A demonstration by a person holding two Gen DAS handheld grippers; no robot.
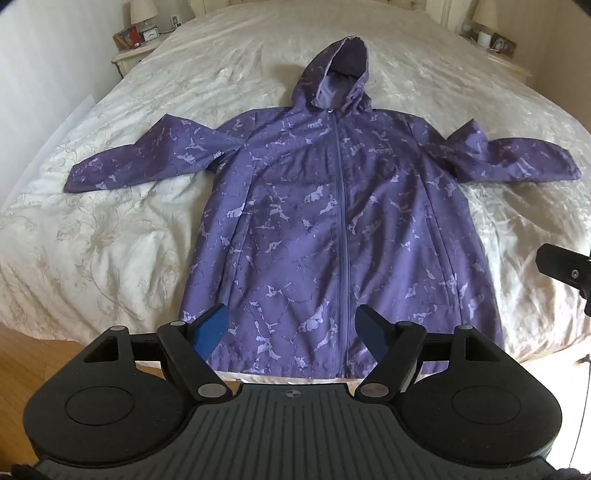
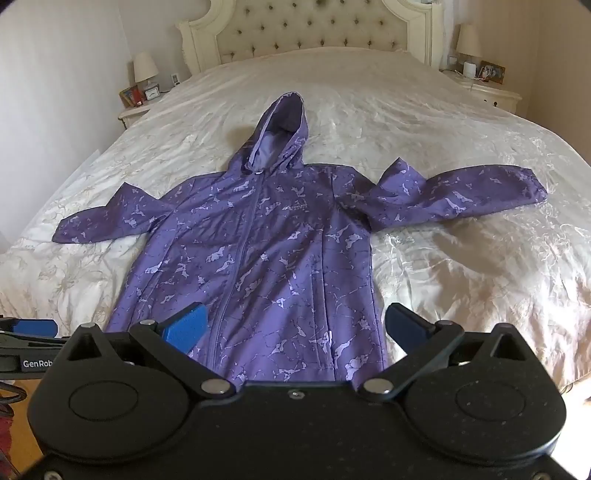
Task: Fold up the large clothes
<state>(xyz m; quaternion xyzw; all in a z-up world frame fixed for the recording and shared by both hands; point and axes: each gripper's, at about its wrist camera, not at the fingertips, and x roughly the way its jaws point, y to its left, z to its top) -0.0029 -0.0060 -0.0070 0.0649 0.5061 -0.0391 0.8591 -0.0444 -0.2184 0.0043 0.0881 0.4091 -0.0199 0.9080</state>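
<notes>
In the left wrist view, a purple jacket (image 1: 332,221) lay flat on a big bed (image 1: 110,229) with a white cover. Its front faced up and the zip (image 1: 341,236) was closed. The hood (image 1: 340,74) pointed to the far end of the bed. Both sleeves stuck out to the sides, and the sleeve on the right (image 1: 517,158) was bunched up near the shoulder. The bottom edge of the jacket sat at the near edge of the bed. The left gripper (image 1: 295,328) hung above that bottom edge. Its jaws were spread apart with nothing held between them. A black part of the right gripper (image 1: 565,269) poked in at the right side. A small bedside table (image 1: 133,55) stood in the far left corner.

In the right wrist view, the same jacket (image 2: 277,258) lay spread out on the bed (image 2: 461,258), a little to the left. The right gripper (image 2: 295,325) hung over the bottom of the jacket. Its jaws were spread very wide and were empty. A blue pad of the left gripper (image 2: 33,326) showed at the left side. A padded headboard (image 2: 314,29) stood at the far end.
</notes>
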